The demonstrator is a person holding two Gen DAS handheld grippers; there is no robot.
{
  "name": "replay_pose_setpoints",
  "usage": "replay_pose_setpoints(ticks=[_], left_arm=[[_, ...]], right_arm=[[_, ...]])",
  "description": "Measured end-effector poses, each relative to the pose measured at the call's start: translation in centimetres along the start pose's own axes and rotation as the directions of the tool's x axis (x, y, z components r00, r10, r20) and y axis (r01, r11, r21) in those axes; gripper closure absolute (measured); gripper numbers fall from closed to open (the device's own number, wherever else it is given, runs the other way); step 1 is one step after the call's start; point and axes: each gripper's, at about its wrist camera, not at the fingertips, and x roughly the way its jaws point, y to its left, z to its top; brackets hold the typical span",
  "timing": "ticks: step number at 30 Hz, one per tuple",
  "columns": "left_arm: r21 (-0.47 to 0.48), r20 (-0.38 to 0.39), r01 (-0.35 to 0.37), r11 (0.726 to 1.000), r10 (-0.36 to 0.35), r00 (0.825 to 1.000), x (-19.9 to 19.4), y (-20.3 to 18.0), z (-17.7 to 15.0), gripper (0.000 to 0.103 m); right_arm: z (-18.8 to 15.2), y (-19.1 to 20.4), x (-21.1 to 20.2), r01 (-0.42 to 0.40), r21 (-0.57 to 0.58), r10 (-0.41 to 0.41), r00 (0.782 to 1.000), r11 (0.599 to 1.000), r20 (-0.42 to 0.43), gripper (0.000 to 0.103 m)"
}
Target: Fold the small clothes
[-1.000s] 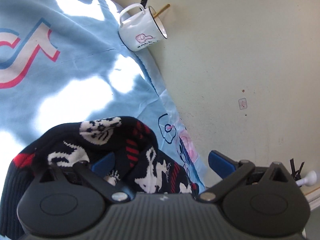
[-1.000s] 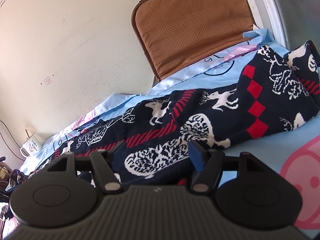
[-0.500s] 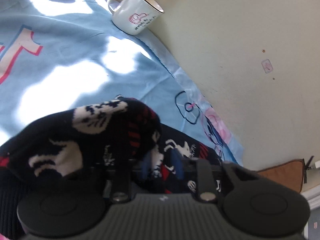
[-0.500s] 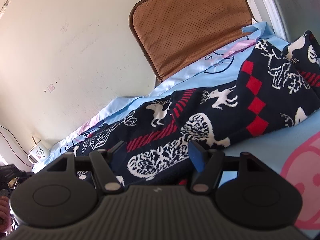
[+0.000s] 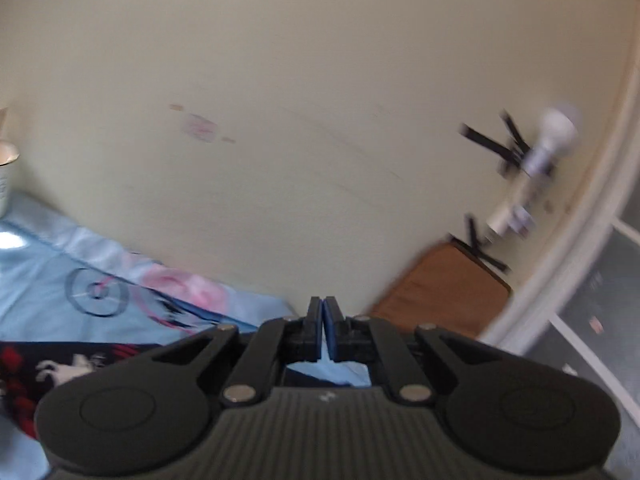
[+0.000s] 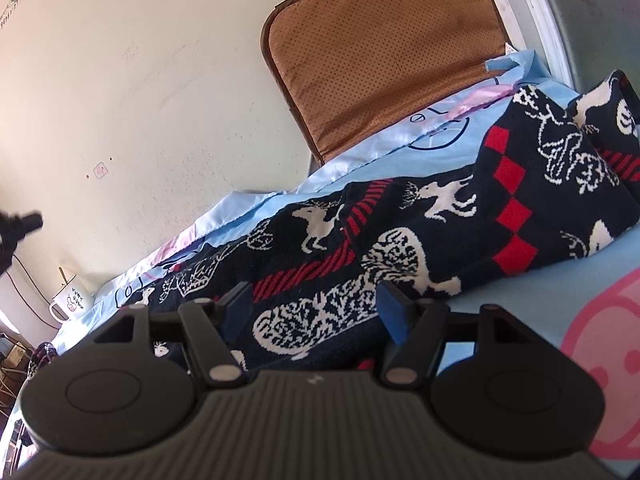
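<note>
Right gripper (image 6: 316,306) hangs low over the dark navy knitted sweater with white animal figures and red checks (image 6: 420,224), its blue-padded jaws spread wide and holding nothing; the knit shows in the gap between them. Left gripper (image 5: 322,330) is clenched, its two blue pads pressed together with no cloth visible between them, and it points up at the wall.

In the right wrist view the sweater lies across the light blue satin-edged sheet with pink and blue line drawings (image 6: 360,160), running from 9 o'clock to 2 o'clock, with a folded-over bulge at 2 o'clock. In the left wrist view only a corner of it shows at 8 o'clock (image 5: 48,364), beside and below the gripper body.

Along its far edge the sheet meets a cream plaster wall (image 6: 140,100). A brown perforated cushion with dark piping (image 6: 384,48) leans upright against that wall at 12 o'clock, its lower edge behind the sheet. Bare blue sheet with a pink print lies at 4 o'clock, in front of the sweater.

A white enamel mug with a drawn emblem (image 6: 70,302) stands at 9 o'clock at the sheet's far end, well apart from the sweater. Only the left wrist view, which is blurred, shows a white bulb-shaped fitting with black tape strips (image 5: 548,144) on the wall at 2 o'clock and a white frame (image 5: 600,208) at 3 o'clock.
</note>
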Motion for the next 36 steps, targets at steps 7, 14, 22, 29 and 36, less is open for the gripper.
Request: replay_pose_setpoints(ticks=[7,14,22,29,36], left_arm=[[0.255,-0.197,0.194,0.947,-0.146,0.970,-1.6,-6.5,-9.6,0.097],[0.095,-0.130,-0.093,0.991,0.105,0.986,-9.6,5.4,-11.5,0.091],[0.060,-0.152,-0.052,0.997,0.060,0.987,-9.3,8.5,-14.4,0.087],[0.138,-0.131,-0.014,0.990,0.032,0.991,-10.1,7.2,-15.2,0.081],[0.161,-0.126,0.009,0.987,0.011,0.992,-10.4,6.9,-15.4,0.080]], right_arm=[[0.1,0.1,0.3,-0.004,-0.017,0.003,1.000,1.000,-0.019,0.032],[2.9,8.0,-0.1,-0.207,-0.309,0.178,0.977,0.928,-0.118,0.031],[-2.8,34.5,-1.1,-0.465,-0.880,0.310,0.854,0.097,-0.417,0.025],[-12.7,45.7,4.0,-0.524,-0.701,0.072,0.775,-0.484,-0.628,0.025],[-17.3,50.0,8.3,-0.574,-0.589,-0.114,0.765,-0.569,-0.634,0.024]])
